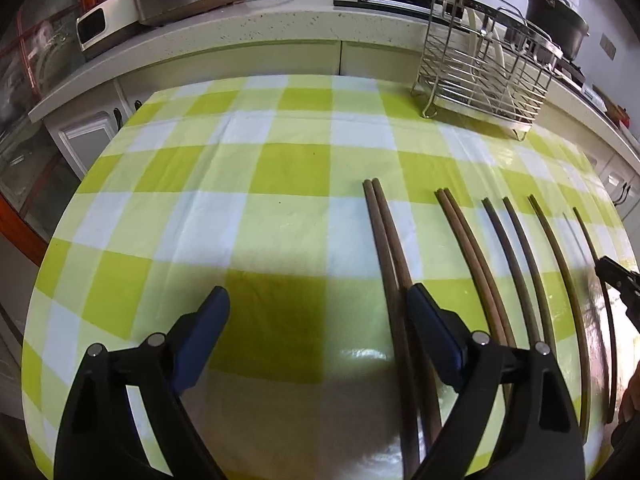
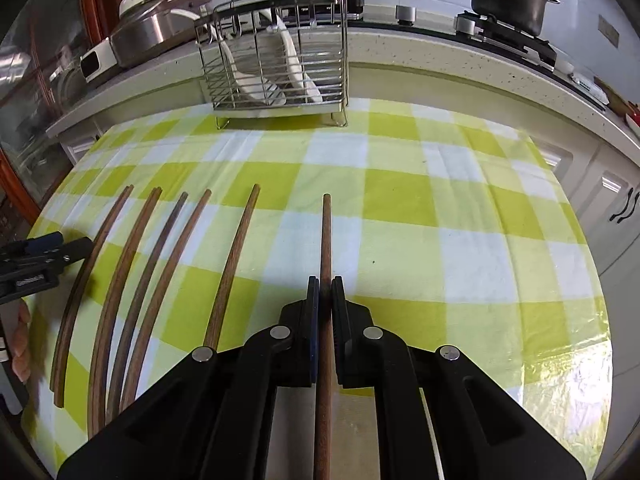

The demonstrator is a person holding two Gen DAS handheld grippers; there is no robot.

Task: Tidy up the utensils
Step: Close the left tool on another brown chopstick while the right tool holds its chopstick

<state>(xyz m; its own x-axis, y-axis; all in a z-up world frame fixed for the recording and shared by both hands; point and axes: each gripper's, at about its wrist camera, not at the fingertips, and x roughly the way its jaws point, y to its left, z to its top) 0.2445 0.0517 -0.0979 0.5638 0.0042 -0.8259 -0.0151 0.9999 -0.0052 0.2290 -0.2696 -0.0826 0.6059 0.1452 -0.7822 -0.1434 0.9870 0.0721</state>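
1. Right black two-finger tool (image 2: 325, 280) is clamped on one long brown wooden chopstick (image 2: 325, 236).
2. Left black tool (image 1: 316, 300) gapes wide above the green-checked counter (image 1: 280, 168).
3. Other brown chopsticks (image 2: 228, 264) lie beside; wire metal rack (image 2: 276, 48) stands behind.

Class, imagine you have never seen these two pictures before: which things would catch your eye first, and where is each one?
First, the right gripper, shut on a single brown chopstick at the near middle of the green checked tablecloth. Left of it, more chopsticks lie fanned side by side. At the cloth's far edge stands a wire rack holding white utensils, while the left gripper hovers open.
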